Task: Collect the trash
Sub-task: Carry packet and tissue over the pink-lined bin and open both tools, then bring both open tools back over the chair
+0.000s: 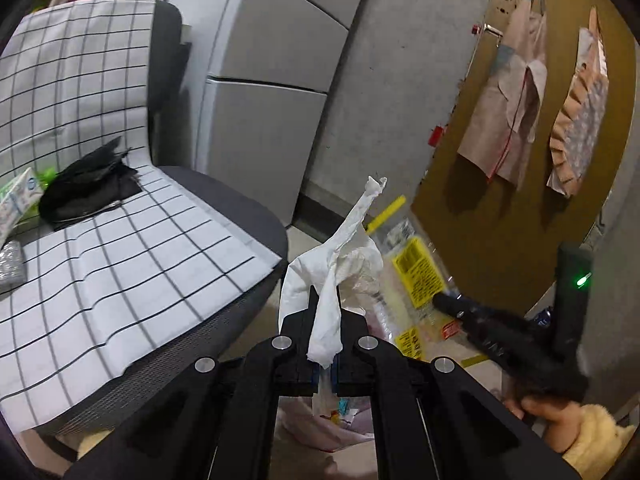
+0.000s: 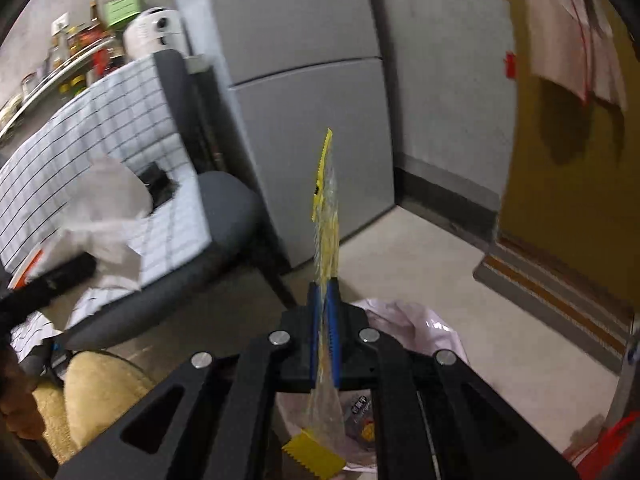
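My left gripper (image 1: 325, 294) is shut on a crumpled white paper tissue (image 1: 344, 264) that sticks up past the fingertips and hangs down behind them. My right gripper (image 2: 325, 286) is shut on a clear plastic wrapper with yellow print (image 2: 326, 208), seen edge-on and standing upright. In the left wrist view that wrapper (image 1: 416, 276) and the right gripper (image 1: 444, 300) appear at right, held by a hand in a fuzzy yellow sleeve (image 1: 592, 436). The tissue (image 2: 108, 216) and the left gripper's dark body (image 2: 48, 280) show blurred at left in the right wrist view. A pale pink bin bag (image 2: 416, 320) lies open below both grippers.
A grey chair with a checked white cover (image 1: 120, 248) stands at left, with a black cloth (image 1: 88, 192) and a tissue pack (image 1: 16, 200) on it. A grey fridge (image 1: 276, 80) is behind. A brown door with hung garments (image 1: 520, 100) is at right. A striped mat (image 2: 560, 292) lies on the floor.
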`<state>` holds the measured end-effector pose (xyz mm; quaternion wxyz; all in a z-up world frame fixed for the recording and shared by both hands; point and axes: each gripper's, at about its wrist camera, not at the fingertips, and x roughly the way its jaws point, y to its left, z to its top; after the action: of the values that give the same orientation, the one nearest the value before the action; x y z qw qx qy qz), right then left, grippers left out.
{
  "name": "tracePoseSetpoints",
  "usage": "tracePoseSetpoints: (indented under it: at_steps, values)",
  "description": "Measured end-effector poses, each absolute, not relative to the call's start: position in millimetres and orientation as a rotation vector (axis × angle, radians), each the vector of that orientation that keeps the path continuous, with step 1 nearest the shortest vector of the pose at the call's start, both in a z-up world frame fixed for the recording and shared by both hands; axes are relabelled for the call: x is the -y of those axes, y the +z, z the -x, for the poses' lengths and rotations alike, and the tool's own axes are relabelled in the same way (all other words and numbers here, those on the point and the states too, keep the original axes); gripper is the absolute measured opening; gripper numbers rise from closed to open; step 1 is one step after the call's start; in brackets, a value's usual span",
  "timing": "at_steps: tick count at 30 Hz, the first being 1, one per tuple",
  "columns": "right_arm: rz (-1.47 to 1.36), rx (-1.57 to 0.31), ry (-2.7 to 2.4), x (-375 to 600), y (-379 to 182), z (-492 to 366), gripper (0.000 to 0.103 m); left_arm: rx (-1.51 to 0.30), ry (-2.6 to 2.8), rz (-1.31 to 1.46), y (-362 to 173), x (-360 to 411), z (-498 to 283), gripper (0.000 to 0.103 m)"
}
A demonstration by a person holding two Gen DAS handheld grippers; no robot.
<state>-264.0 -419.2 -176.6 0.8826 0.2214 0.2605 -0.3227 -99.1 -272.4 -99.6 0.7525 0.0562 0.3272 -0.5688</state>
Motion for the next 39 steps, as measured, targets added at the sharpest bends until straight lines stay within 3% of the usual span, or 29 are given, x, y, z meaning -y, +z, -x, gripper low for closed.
tracePoseSetpoints:
  at_steps: [3,7,21,23,25,27,39]
  values:
    - [-0.483,-0.562,-0.701,432,-197,265,0.008,-0.729,-1.249,-0.132,-105,282,101,0.004]
    - [-0.517,-0.578,-0.731,446,-210,270,0.031,-0.753,-1.258,-0.155,-113,296,105,0.004]
    - [-0.481,-0.332,-0.849,457,-146,333,0.031,-0.702,-1.429,-0.28,-135,357,160,0.008]
    - [-0.479,-0.322,-0.852,458,-142,339,0.031,-0.714,-1.436,-0.31,-143,367,166,0.014]
    - [-0.48,-0.32,-0.851,460,-141,338,0.031,-0.728,-1.432,-0.335,-152,377,167,0.042]
    - [-0.482,-0.33,-0.847,461,-142,337,0.031,-0.744,-1.431,-0.334,-158,382,164,0.051]
    - [-0.461,-0.346,-0.805,447,-132,320,0.031,-0.757,-1.35,-0.258,-141,354,130,0.052]
